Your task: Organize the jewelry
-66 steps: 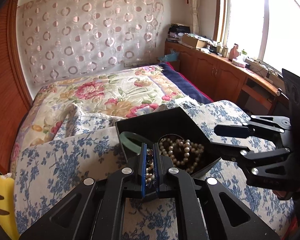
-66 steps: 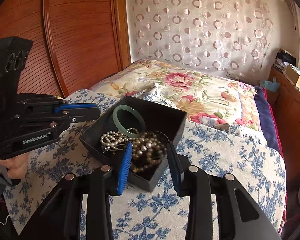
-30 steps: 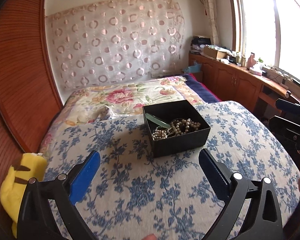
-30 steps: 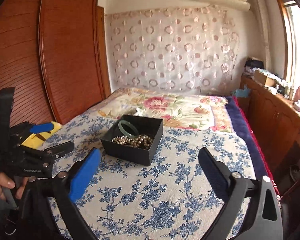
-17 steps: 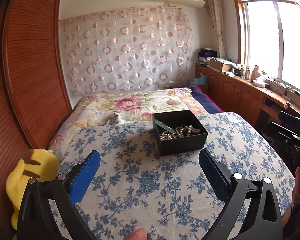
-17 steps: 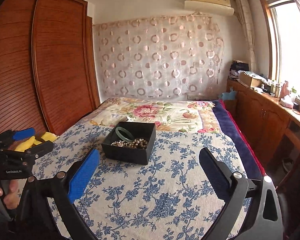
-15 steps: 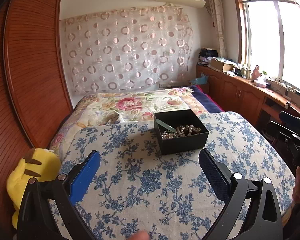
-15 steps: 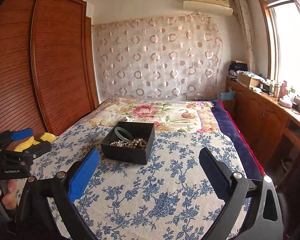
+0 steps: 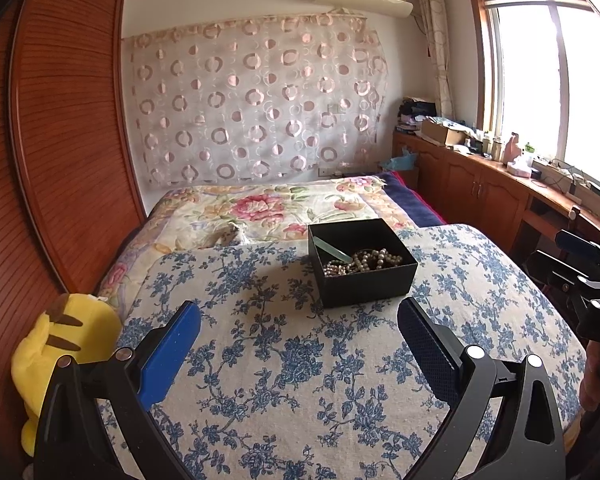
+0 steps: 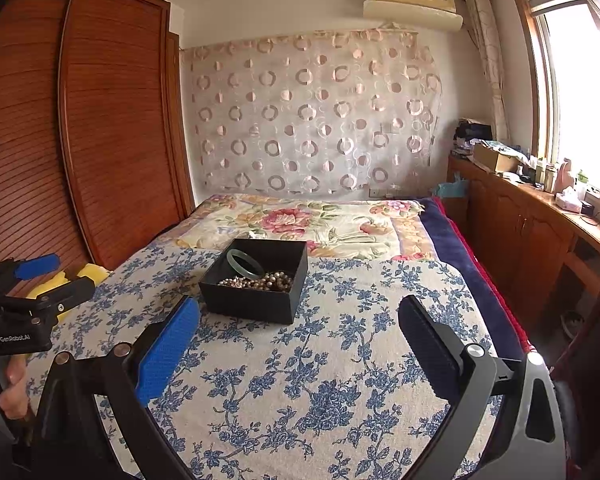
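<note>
Hovering above the near end of the bed, the left gripper (image 9: 298, 340) has its 2 blue-padded fingers spread wide with nothing between them, and the right gripper (image 10: 298, 340) is spread just as wide and is equally empty. Beneath both lies the blue-flowered bedspread (image 9: 300, 380), bare of any loose jewelry as far as these views show. Ahead of both tools, well apart from either, sits the open black box (image 9: 362, 262) on that bedspread; from the left gripper it lies forward and a little to the right, from the right gripper forward and a little to the left, so it rests roughly between the 2 lines of sight, and neither hand looks clearly nearer. Inside the box a green bangle (image 10: 245, 264) leans against the far-left wall, and a heap of pearl strands (image 10: 260, 281) fills the floor beside it, touching the bangle. The box presents a corner toward the right wrist camera and a flat wall toward the left. By my judgement the sorting looks finished, since every piece in view is in the box; any further reach would have to travel straight forward and down over its near rim. A yellow plush toy (image 9: 60, 344) sits at the bed's left edge beside the wooden wardrobe (image 10: 100, 120).
</note>
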The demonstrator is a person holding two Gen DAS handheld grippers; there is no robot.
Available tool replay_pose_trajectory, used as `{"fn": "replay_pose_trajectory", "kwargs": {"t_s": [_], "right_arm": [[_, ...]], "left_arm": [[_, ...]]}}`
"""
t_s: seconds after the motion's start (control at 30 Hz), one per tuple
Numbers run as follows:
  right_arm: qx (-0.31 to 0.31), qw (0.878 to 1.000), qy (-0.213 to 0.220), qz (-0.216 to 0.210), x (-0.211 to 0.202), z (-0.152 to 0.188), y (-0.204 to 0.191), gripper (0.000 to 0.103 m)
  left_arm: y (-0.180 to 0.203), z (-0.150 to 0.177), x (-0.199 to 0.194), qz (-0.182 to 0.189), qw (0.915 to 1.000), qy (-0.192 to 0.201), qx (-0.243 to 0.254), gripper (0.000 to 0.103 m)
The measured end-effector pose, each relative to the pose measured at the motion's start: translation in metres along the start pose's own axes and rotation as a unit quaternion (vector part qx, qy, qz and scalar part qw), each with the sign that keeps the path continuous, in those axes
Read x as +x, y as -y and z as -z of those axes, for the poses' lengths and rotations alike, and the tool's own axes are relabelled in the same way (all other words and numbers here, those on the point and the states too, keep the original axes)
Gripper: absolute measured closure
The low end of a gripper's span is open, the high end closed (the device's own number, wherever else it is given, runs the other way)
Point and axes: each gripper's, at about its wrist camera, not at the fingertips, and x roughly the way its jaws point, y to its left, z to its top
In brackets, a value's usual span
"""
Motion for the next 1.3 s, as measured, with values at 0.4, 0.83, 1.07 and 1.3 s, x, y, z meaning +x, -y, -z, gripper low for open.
{"fn": "replay_pose_trajectory", "kwargs": {"t_s": [0.4, 0.83, 1.07, 1.3], "right_arm": [[0.0, 1.0, 0.003, 0.0, -0.002, -0.001, -0.001, 0.003], [0.001, 1.0, 0.004, 0.001, -0.004, -0.001, -0.001, 0.003], [0.001, 1.0, 0.005, 0.001, -0.004, -0.001, -0.001, 0.003], [0.002, 1.0, 0.005, 0.0, -0.004, -0.001, 0.0, 0.003]], "left_arm": [[0.002, -0.002, -0.004, 0.001, 1.0, 0.007, -0.004, 0.008], [0.003, -0.003, -0.006, 0.002, 0.9999, 0.011, -0.004, 0.008], [0.003, -0.006, -0.013, 0.003, 0.9998, 0.021, -0.007, 0.008], [0.005, -0.006, -0.015, 0.003, 0.9997, 0.025, -0.006, 0.008]]}}
